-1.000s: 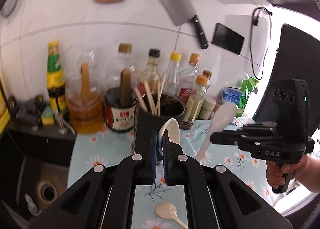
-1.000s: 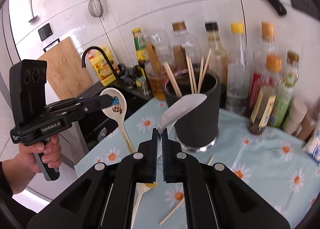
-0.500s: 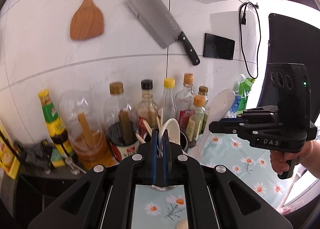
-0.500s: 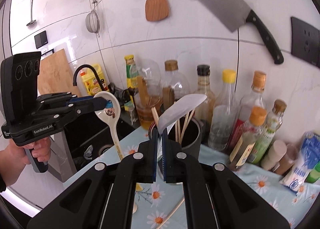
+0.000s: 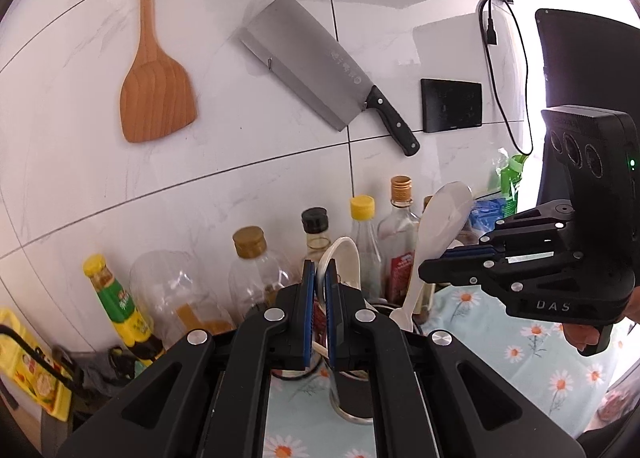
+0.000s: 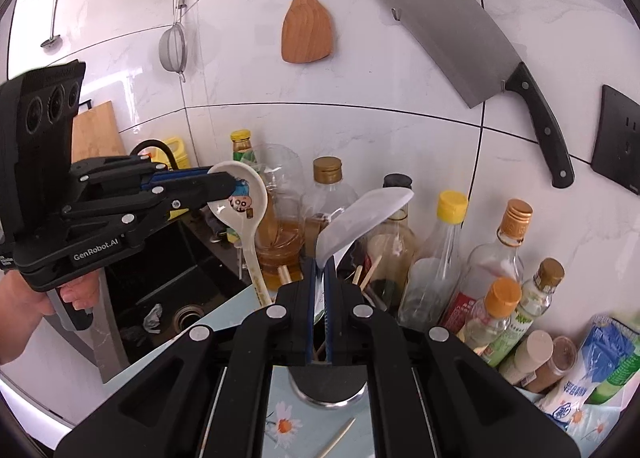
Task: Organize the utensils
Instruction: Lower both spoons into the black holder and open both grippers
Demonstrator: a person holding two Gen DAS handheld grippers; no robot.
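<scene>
My left gripper is shut on a cream ceramic spoon with a cartoon print, bowl up; it also shows in the right wrist view. My right gripper is shut on a white plastic spoon, bowl up; in the left wrist view it hangs with its handle tip at the rim of the dark utensil holder. The holder sits just below both grippers and holds several chopsticks.
Several sauce and oil bottles crowd behind the holder. A cleaver and wooden spatula hang on the tiled wall. A sink lies left of the flowered counter. A loose chopstick lies on the cloth.
Both grippers have risen and closed in over the holder, each still gripping its spoon. The white spoon's handle tip now reaches the holder's rim.
</scene>
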